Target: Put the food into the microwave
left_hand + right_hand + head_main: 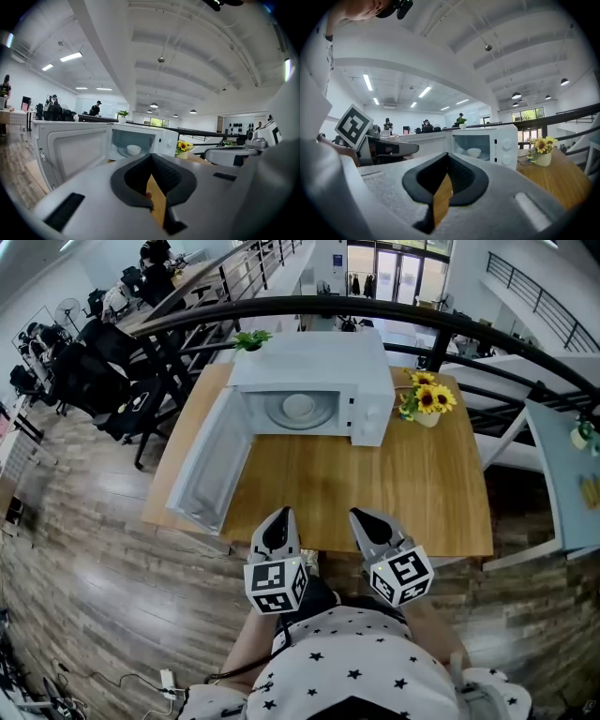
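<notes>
Hovering over the near edge of the surface (375,493), L gripper (280,517) and R gripper (366,519) are both empty. Fingers are pressed together on each, nothing btw them, only wood showing through the slit under the tips.

Task thing = small white bowl (300,407), well ahead of the fingers. It sits inside the microwave (373,390) on the glass turntable plate (324,411). Door (211,465) is swung fully open, ahead-left of the L fingers. So the food looks placed, door not yet shut.

Handling (judgement): bowl is prob ceramic or hard plastic, so stiff, light-ish, smooth and a bit slippery, and it could chip. Best hold = pinch the rim wall on the side nearest the fingers and keep it level so nothing spills. Door looks light and hinged; push near its free edge w/ closed tips.

Hard to tell:
- What's in the bowl: too small, inside not visible in any view.
- Microwave knobs are just blobs.
- Gripper bodies are partly cut off by the person's torso in head view.

Sunflower pot (427,401) stands ahead-right of the R fingers, just beside the microwave.
</notes>
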A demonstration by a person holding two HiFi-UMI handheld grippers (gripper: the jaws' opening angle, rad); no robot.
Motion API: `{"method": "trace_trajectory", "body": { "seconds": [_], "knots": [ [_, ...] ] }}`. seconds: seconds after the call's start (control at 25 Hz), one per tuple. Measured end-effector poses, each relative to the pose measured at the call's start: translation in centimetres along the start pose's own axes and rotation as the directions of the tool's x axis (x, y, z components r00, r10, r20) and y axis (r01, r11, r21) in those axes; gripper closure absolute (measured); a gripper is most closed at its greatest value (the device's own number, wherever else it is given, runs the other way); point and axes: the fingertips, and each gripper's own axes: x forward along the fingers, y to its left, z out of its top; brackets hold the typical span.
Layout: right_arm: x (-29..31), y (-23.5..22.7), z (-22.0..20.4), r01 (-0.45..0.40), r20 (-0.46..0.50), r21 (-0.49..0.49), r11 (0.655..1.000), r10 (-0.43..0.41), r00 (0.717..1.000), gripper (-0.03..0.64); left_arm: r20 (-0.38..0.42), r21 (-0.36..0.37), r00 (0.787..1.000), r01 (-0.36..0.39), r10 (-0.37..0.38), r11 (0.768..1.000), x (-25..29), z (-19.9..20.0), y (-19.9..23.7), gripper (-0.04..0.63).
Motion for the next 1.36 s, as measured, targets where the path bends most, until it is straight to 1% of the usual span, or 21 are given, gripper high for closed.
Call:
{"method": "trace_trajectory", "body": {
  "seconds": [0.28, 0.52, 0.8, 1.36],
  "knots": [
    [0.3, 0.0, 0.1, 0.001, 0.009, 0.006, 1.0, -0.001, 1.0, 0.611, 0.007, -0.002, 1.0, 0.01, -0.01, 1.0, 0.4, 0.5, 0.1, 0.592],
    [0.4, -0.1, -0.1, 0.009, -0.004, 0.001, 1.0, -0.009, 1.0, 0.611, 0.002, -0.008, 1.0, 0.023, -0.023, 1.0, 0.5, 0.2, 0.0, 0.592],
    [0.7, -0.1, 0.4, 0.0, -0.004, 0.002, 1.0, 0.0, 1.0, 0.612, 0.0, -0.018, 1.0, 0.022, -0.022, 1.0, 0.6, 0.5, 0.2, 0.592],
    [1.3, -1.2, 0.5, 0.008, 0.004, 0.005, 1.0, -0.008, 1.0, 0.611, -0.008, -0.012, 0.999, 0.042, -0.042, 0.999, 1.7, 0.8, -0.1, 0.592]
  ]
}}
